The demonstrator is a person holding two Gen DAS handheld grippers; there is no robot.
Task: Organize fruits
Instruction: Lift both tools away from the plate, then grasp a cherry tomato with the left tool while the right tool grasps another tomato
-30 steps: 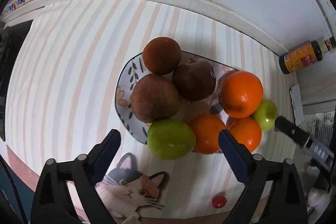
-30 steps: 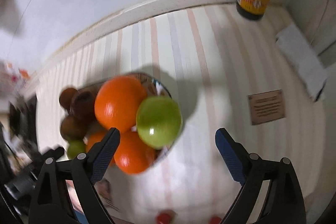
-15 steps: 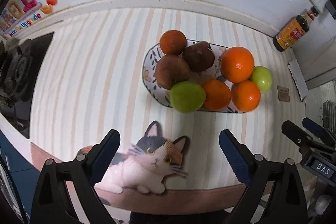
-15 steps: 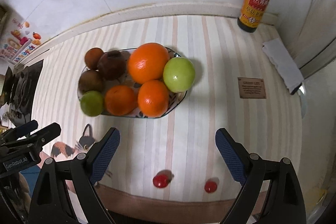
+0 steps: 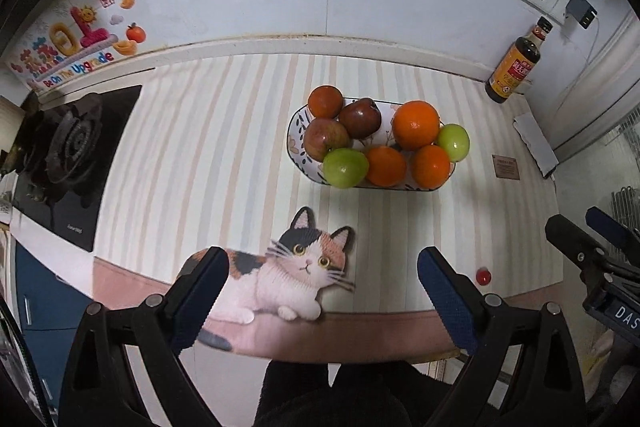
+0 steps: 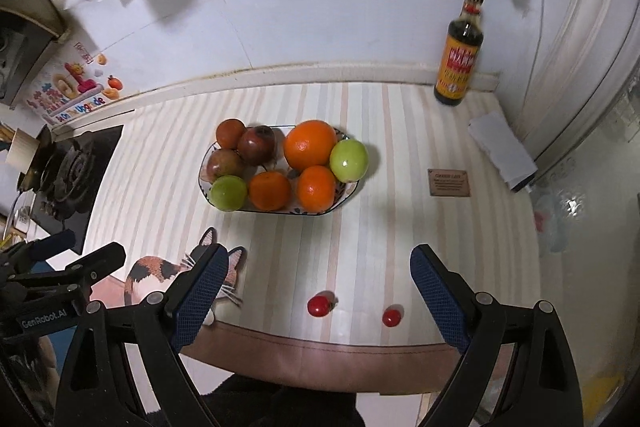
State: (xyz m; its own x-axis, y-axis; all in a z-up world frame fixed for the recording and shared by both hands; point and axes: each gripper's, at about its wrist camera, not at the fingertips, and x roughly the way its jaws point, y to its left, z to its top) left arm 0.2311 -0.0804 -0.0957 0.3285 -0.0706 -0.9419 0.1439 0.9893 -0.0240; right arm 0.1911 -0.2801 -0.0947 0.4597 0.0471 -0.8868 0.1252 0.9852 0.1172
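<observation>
left gripper [image 5: 320,283]: i hold it over the counter's front edge, jaws spread wide, nothing between them.
right gripper [image 6: 316,279]: same here, spread wide and empty, above the front edge.
plate [image 6: 208,163]: mid-counter, toward the back wall, piled with fruit.
fruit: big orange [image 6: 310,149] on top, a green apple [image 6: 349,160] hanging at the right rim, another green apple [image 5: 345,167] at the front left.
cherry tomatoes [image 6: 318,305]: two, loose near the front edge, apart from the plate.
soy sauce bottle [image 6: 458,63]: upright, back right corner.
</observation>
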